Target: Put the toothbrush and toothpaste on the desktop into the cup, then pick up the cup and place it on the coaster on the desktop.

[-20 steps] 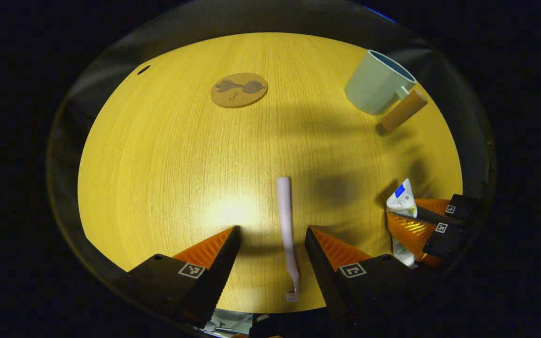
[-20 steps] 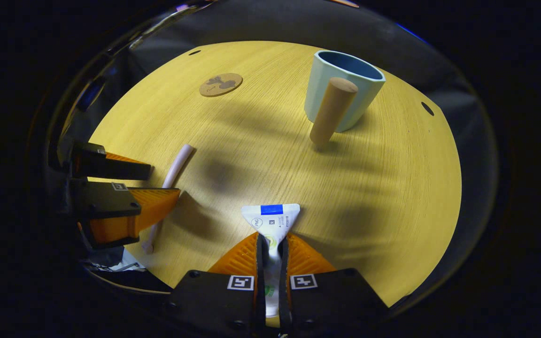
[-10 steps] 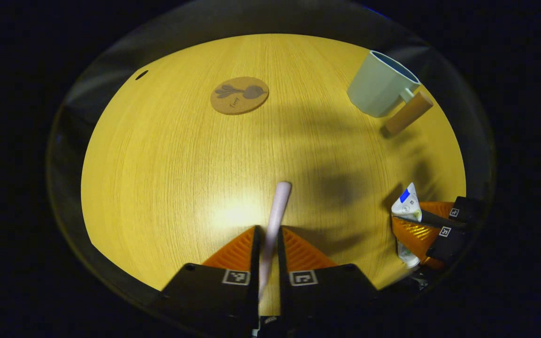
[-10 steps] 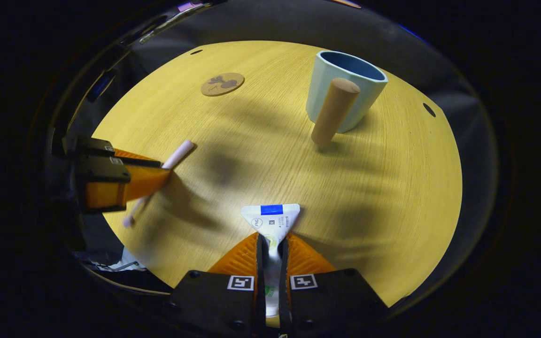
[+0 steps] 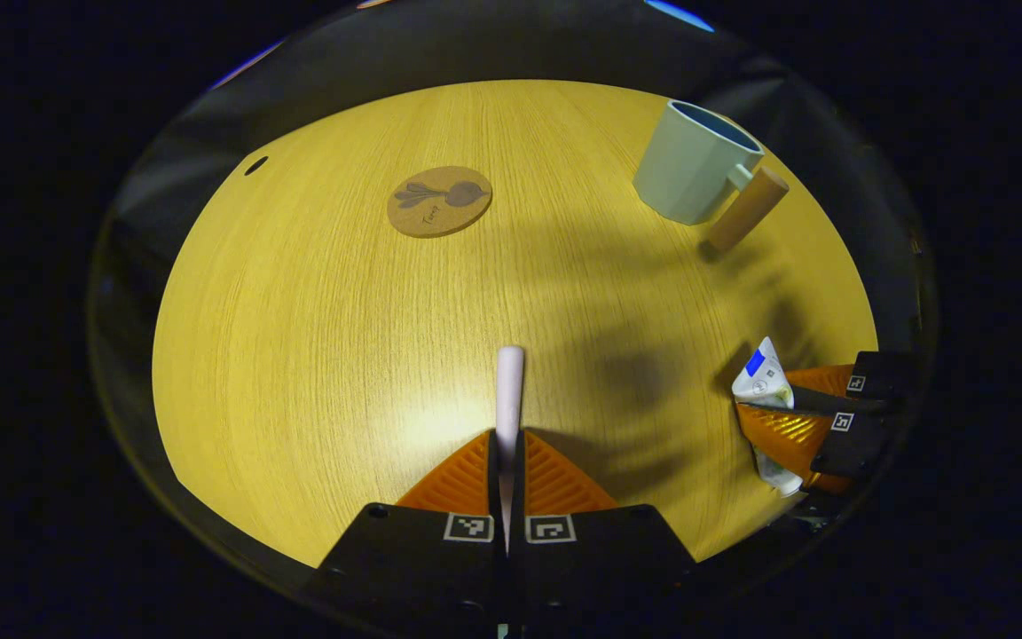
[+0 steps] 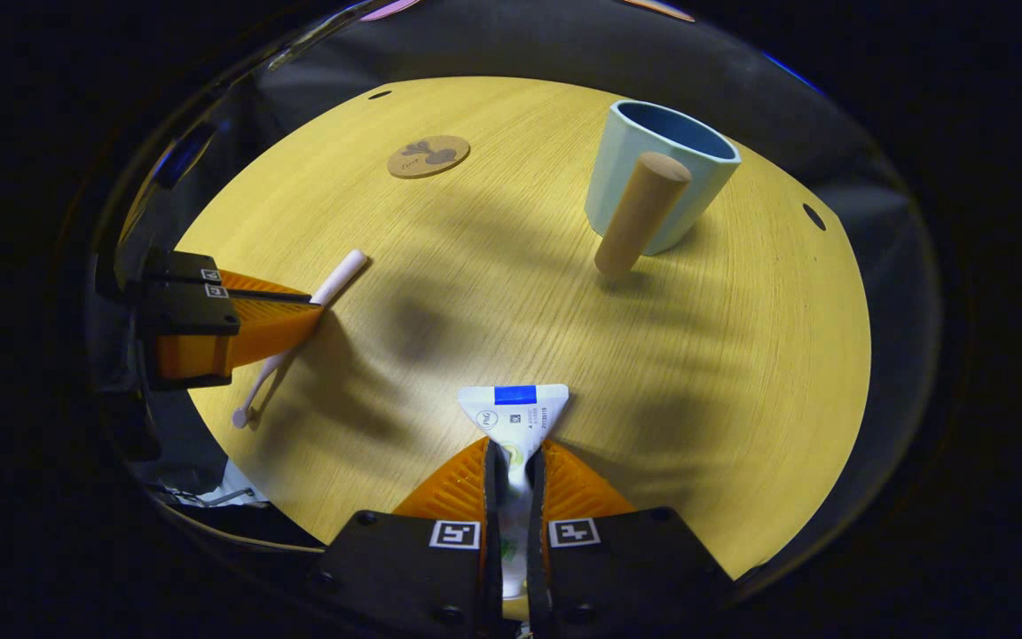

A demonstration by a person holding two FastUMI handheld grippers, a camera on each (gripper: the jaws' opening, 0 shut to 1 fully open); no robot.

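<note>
Ribbed left claw [image 5: 506,444] pinches slim toothbrush [image 5: 508,390]; right claw [image 6: 511,461] grips flat toothpaste [image 6: 514,413].

A round wooden tabletop [image 5: 316,319] is seen ahead of both grippers, lit brightly just ahead and crossed by soft shadows; small holes [image 6: 813,216] are set near its far edge.

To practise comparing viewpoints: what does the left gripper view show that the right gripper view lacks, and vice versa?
Left gripper view: the stub joining the cup to its wooden handle, seen side-on. Right gripper view: the toothbrush head, sticking out past the left gripper. Both: the table, coaster and cup, the left gripper shut on the toothbrush, and the right gripper shut on the toothpaste.
</note>
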